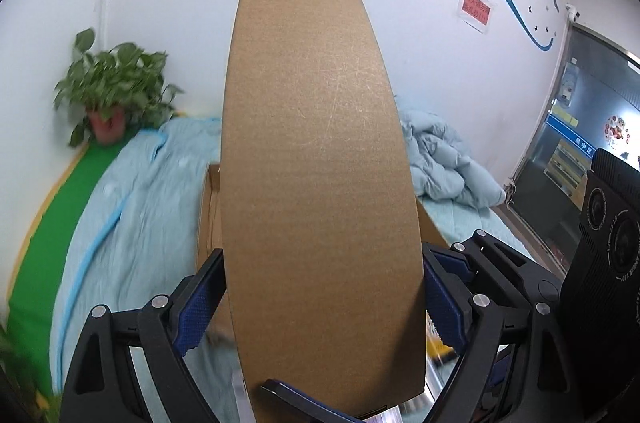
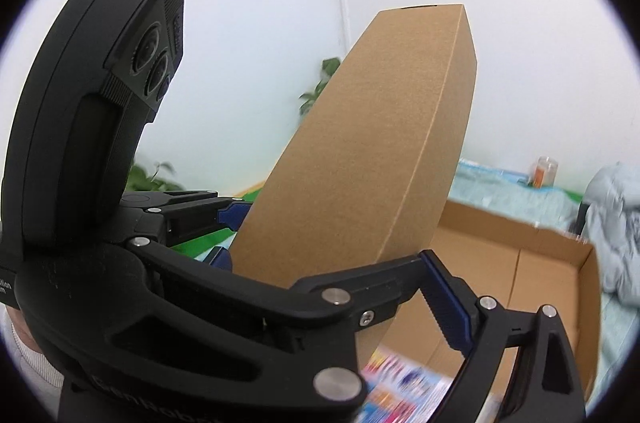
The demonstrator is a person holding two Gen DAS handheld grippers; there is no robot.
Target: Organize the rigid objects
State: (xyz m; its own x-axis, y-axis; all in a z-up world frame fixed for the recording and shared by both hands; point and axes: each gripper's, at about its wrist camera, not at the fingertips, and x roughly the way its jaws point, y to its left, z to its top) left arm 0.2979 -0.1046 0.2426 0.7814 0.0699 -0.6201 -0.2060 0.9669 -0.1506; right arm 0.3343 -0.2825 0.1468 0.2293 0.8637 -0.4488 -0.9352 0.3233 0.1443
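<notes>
My left tool (image 1: 324, 307) clamped the long cardboard box (image 1: 320, 163), long axis toward twelve o'clock above the open carton (image 2: 520, 263) on the bed; right tool (image 2: 340, 287) unclear.

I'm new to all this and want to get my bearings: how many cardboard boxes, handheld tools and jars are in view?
Cardboard boxes: 2, the long closed box and the open box
Tools: 2, the left tool clamped on the long closed box, and the right tool
Jars: 1, the jar
Total: 5
</notes>
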